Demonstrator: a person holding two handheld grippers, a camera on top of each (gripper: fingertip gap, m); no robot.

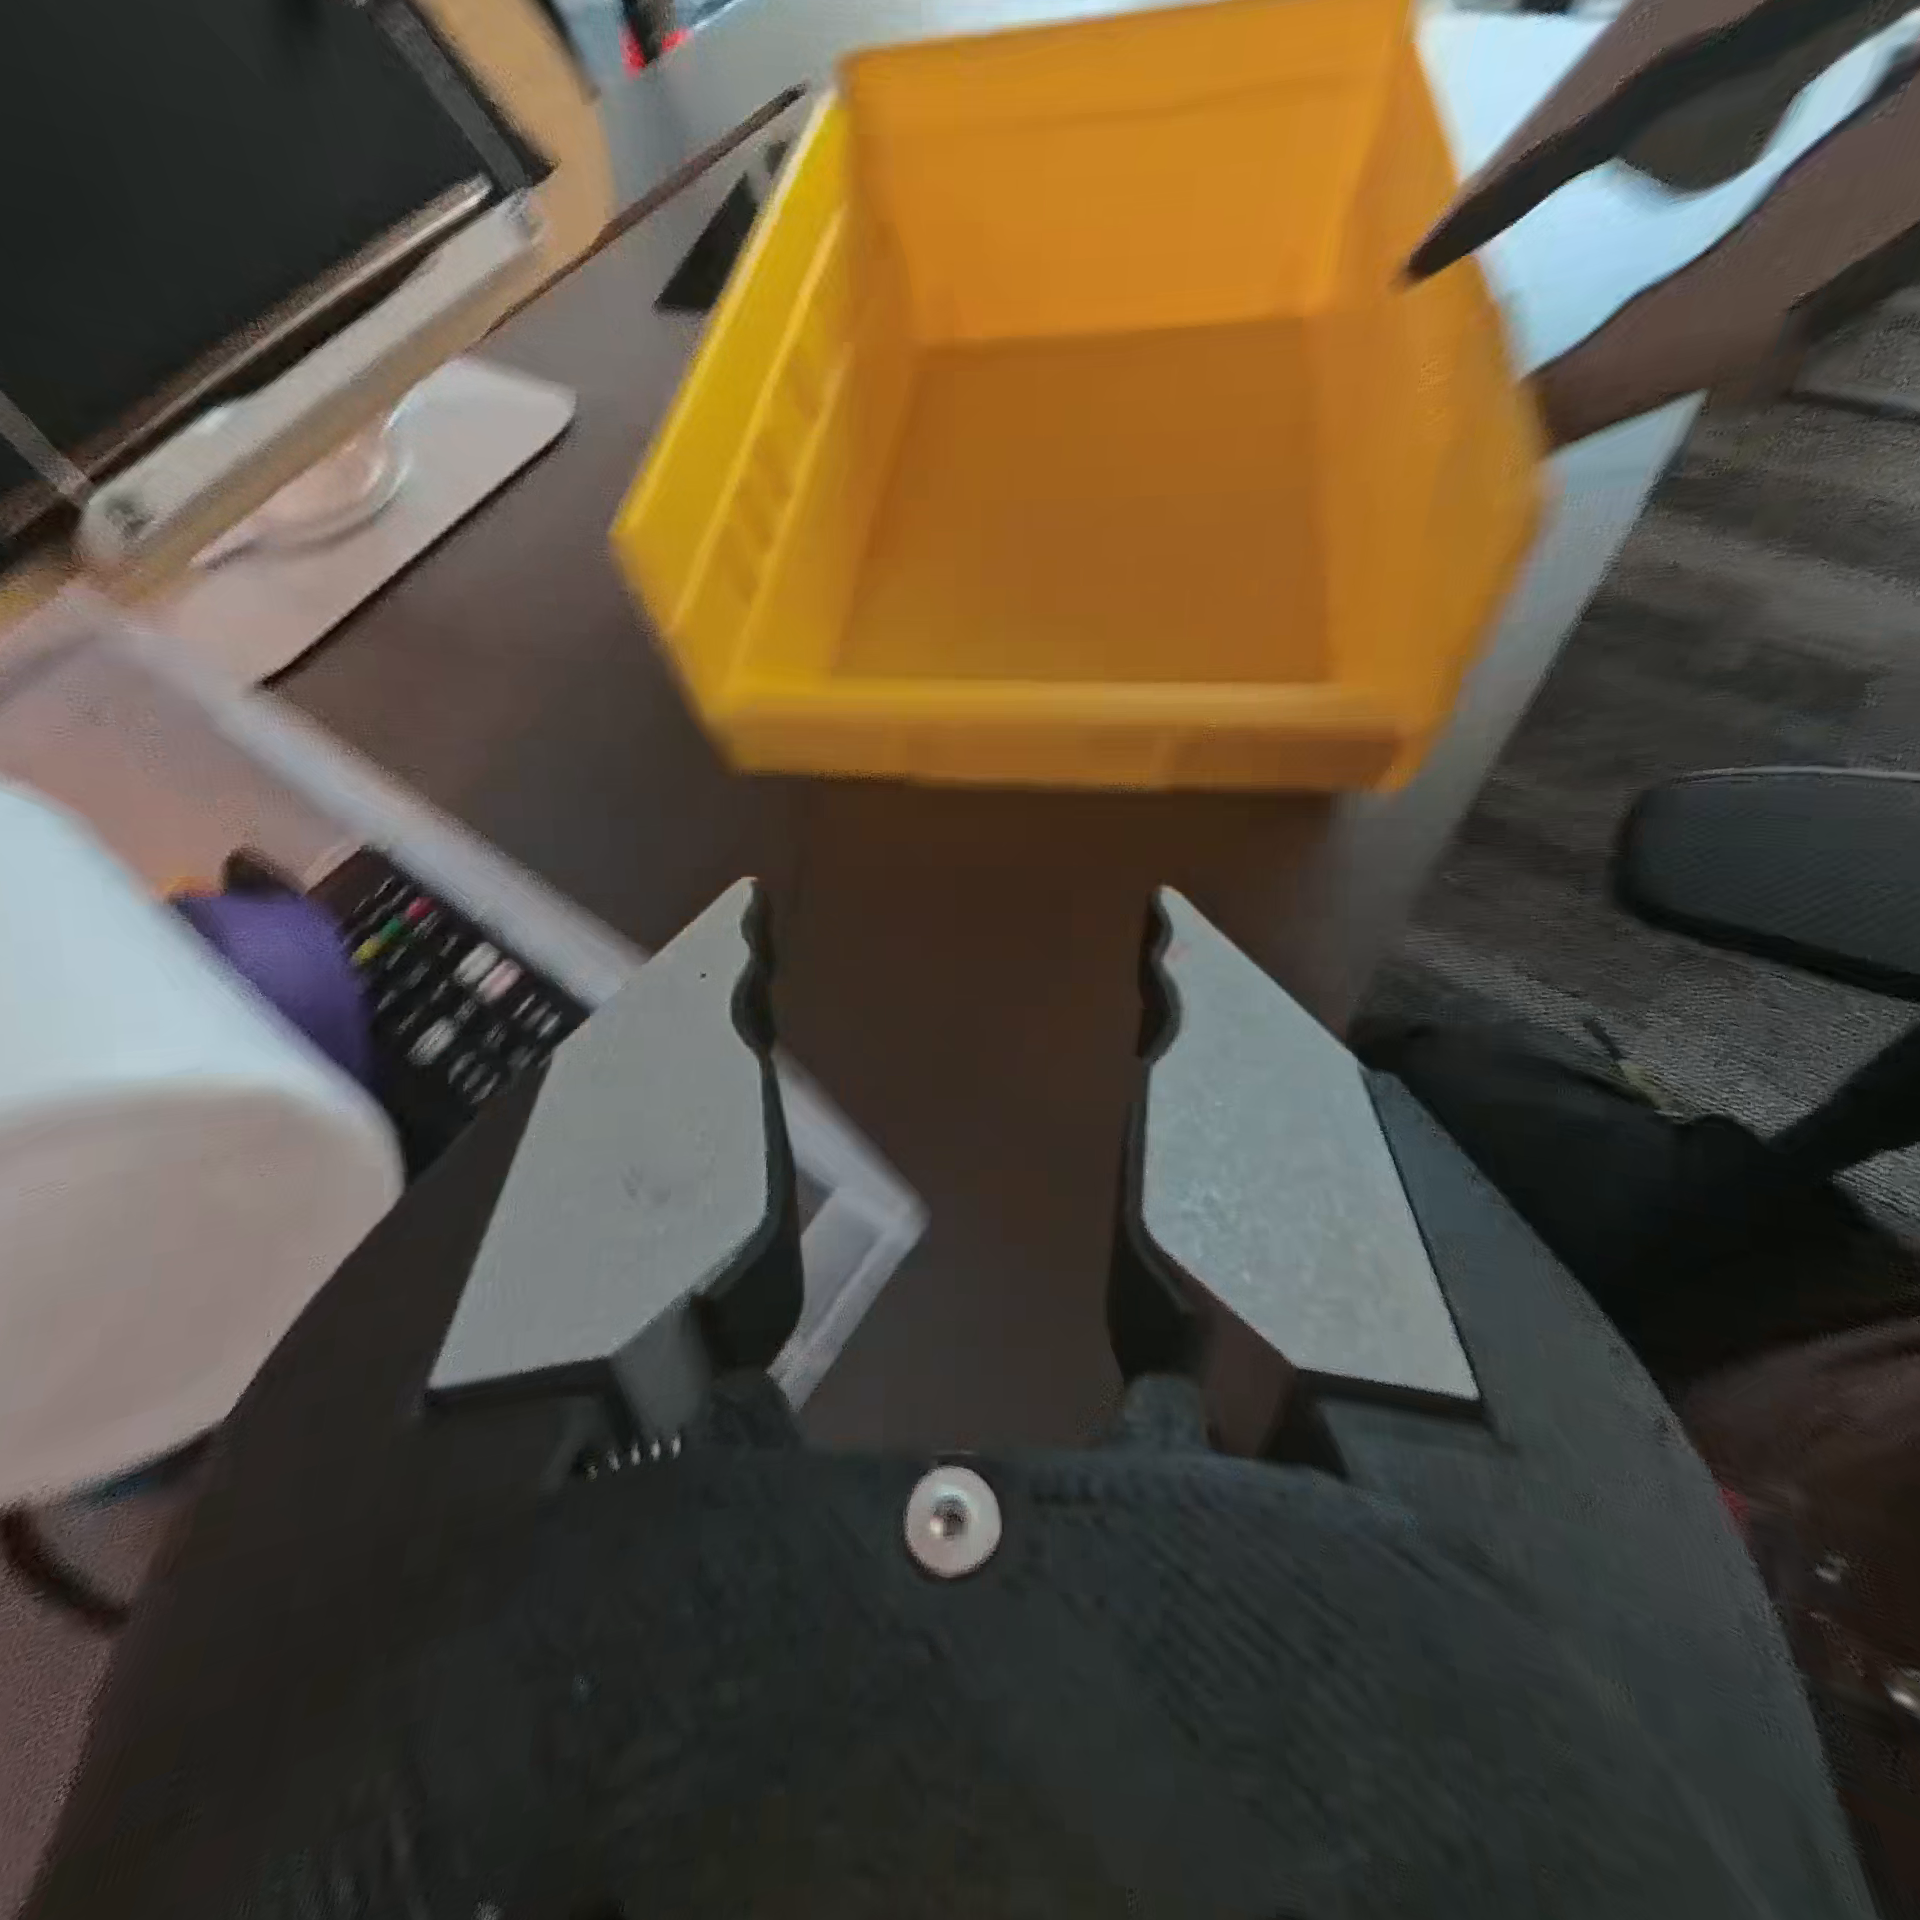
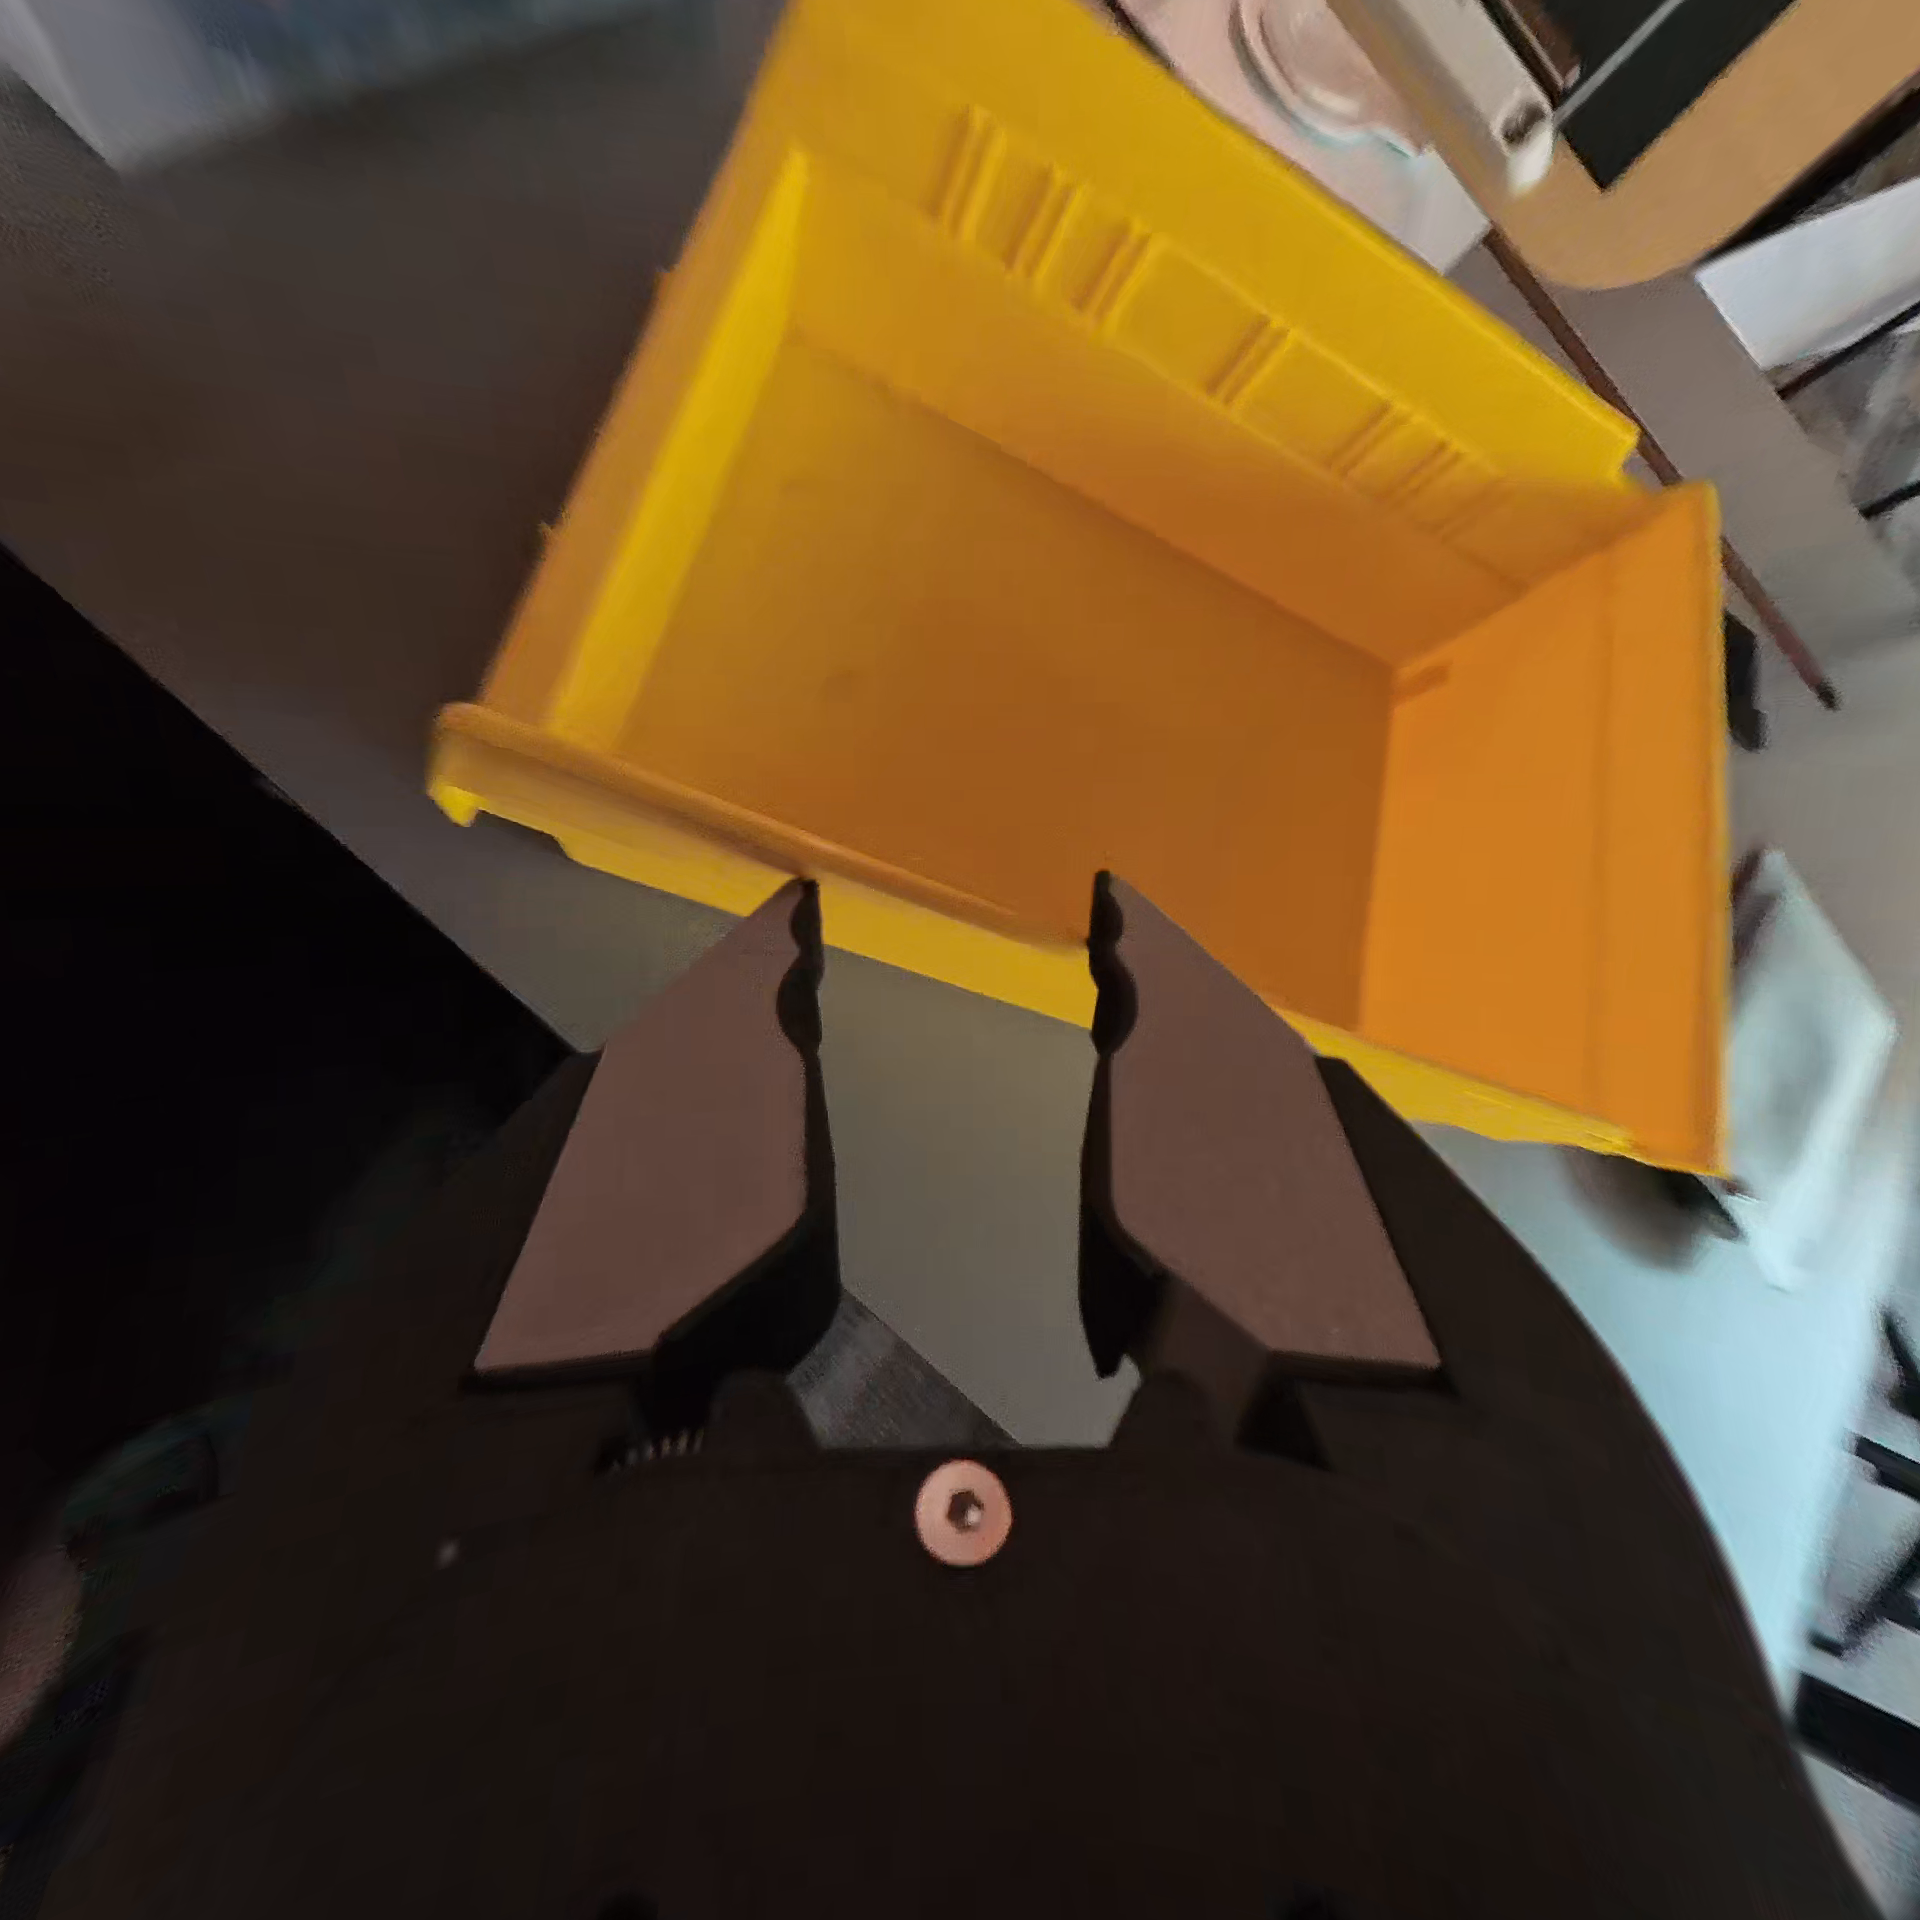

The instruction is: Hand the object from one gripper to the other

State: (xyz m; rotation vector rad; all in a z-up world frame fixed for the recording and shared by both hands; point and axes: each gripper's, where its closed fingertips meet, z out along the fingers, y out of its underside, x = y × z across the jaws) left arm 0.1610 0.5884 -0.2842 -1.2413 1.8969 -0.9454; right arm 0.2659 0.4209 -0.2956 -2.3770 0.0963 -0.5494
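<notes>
Closest to the lens, black claw housing with a silver screw, then the left claw (image 1: 961, 935): grey fingers spread wide, nothing between them, aimed down the dark table (image 1: 582, 748) at a yellow bin (image 1: 1039, 717). Held short of the low front lip, probably to keep a straight line into the bin.

Right claw (image 2: 951, 904) likewise parted and empty, tips hovering over that same front lip (image 2: 727, 821), looking down onto the bare bin floor. Dark pointed finger (image 1: 1558, 177) at the upper right of the left view, likely belonging to it, though too blurred to be sure.

No object to be seen anywhere: not in either claw, not in the bin. Handover judged not yet begun, or nothing picked up so far.

Room to move: open table between left claw and bin. Crowded on the left by a white roll (image 1: 156, 1091), a clear box (image 1: 862, 1216) and a screen stand (image 1: 416, 468). On the right, table edge close beside the bin wall, then carpet and a chair (image 1: 1787, 873) below, so little margin that side; safest meeting place judged to be above the bin
</notes>
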